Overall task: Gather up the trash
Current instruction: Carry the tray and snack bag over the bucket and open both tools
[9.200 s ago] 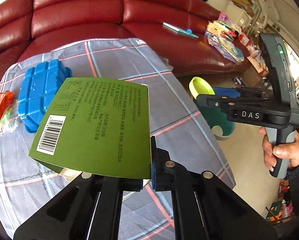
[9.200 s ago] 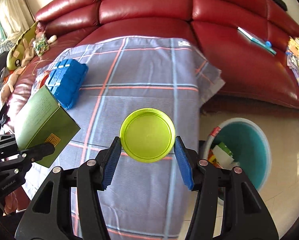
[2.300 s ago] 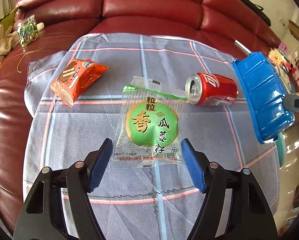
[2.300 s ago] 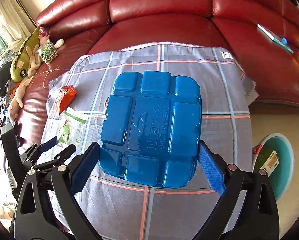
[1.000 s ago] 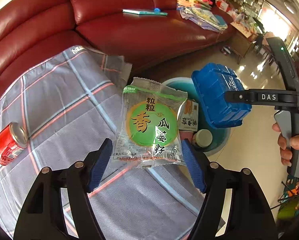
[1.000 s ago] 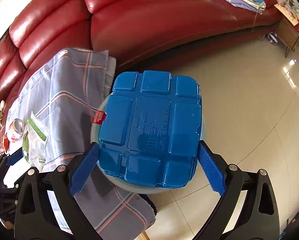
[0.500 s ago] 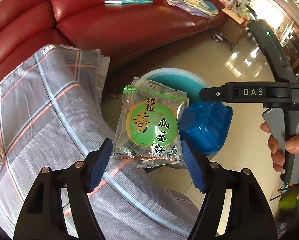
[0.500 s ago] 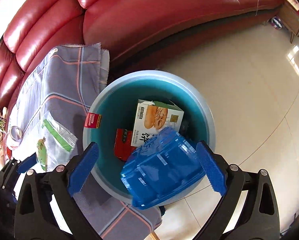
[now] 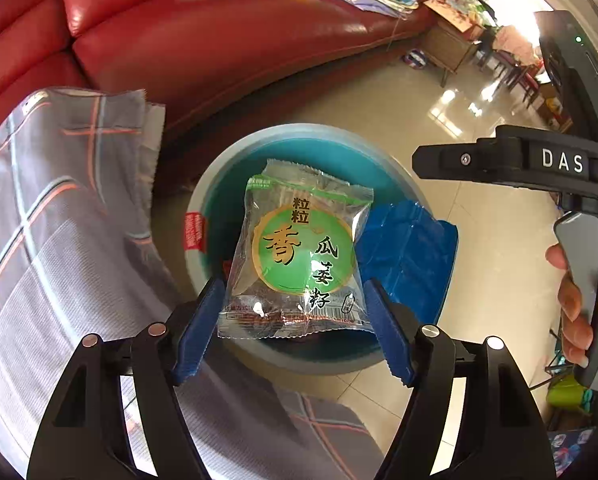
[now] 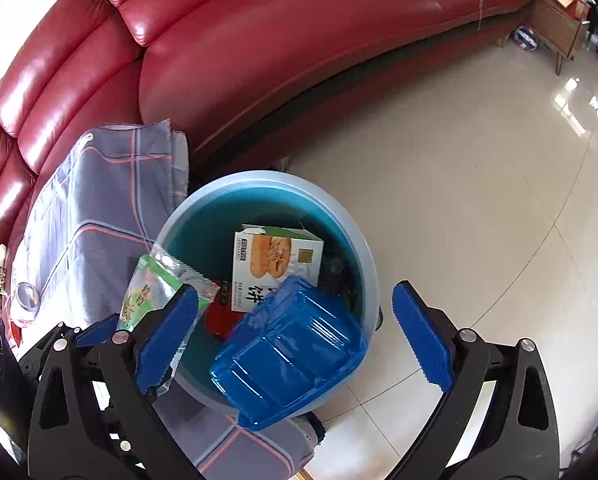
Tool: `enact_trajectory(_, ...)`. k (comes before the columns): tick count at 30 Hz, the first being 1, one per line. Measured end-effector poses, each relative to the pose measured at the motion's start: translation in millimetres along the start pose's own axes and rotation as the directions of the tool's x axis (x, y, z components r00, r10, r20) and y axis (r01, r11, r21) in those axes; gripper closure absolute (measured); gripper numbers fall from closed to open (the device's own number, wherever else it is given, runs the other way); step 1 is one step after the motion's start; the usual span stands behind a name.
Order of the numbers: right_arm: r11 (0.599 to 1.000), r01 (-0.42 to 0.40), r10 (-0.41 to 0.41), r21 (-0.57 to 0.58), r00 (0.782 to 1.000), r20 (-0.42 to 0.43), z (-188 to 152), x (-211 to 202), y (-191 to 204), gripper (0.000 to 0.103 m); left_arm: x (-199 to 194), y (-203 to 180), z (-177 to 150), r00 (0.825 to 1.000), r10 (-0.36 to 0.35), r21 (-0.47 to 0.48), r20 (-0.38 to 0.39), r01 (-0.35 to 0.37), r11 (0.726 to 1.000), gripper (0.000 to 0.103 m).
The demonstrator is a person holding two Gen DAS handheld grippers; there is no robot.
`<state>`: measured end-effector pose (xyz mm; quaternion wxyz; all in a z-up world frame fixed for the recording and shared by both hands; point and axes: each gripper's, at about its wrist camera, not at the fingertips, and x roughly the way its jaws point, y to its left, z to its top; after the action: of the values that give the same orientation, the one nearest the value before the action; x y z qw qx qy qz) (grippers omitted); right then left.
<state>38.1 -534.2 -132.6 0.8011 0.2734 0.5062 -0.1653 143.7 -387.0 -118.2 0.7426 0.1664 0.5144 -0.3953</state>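
Note:
My left gripper (image 9: pixel 295 316) is shut on a clear and green snack packet (image 9: pixel 299 252) and holds it over the teal trash bin (image 9: pixel 203 200). The packet also shows in the right wrist view (image 10: pixel 155 284), at the bin's left rim. My right gripper (image 10: pixel 295 336) is open and empty above the bin (image 10: pixel 363 256). A blue plastic tray (image 10: pixel 291 356) leans on the bin's near rim, half inside; it also shows in the left wrist view (image 9: pixel 407 248). A green and white biscuit box (image 10: pixel 275 264) lies in the bin.
A table with a grey plaid cloth (image 9: pixel 59 240) stands left of the bin. A drink can (image 10: pixel 25 294) lies on the cloth (image 10: pixel 99 216). A red leather sofa (image 10: pixel 259 60) runs behind. Tiled floor (image 10: pixel 479 200) lies to the right.
The blue tray has left my right gripper and dropped onto the bin's rim. My left gripper has carried the snack packet from the table to above the bin.

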Motion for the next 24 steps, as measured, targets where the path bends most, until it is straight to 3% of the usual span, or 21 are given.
enact_trajectory(2, 1.0, 0.005, -0.005, -0.003, 1.0, -0.002, -0.3, -0.4, -1.0, 0.009, 1.6, -5.7, 1.9, 1.0, 0.013, 0.016, 0.004, -0.013, 1.0, 0.025)
enact_trajectory(4, 1.0, 0.011, -0.011, -0.009, 1.0, -0.004, -0.6, -0.9, -0.2, 0.009, 1.4, -9.3, 2.0, 0.999, 0.03, 0.023, 0.012, -0.03, 0.999, 0.013)
enact_trajectory(6, 1.0, 0.012, -0.012, -0.016, 1.0, -0.006, -0.5, -1.2, 1.4, 0.009, 0.7, -12.4, 2.8, 0.999, 0.038, 0.02, 0.024, -0.038, 0.999, 0.01)
enact_trajectory(24, 0.992, 0.043, -0.043, -0.115, 0.999, 0.001, -11.0, -23.7, 57.4, 0.009, -44.4, 20.9, -17.3, 0.996, 0.053, -0.06, 0.073, -0.049, 0.997, 0.008)
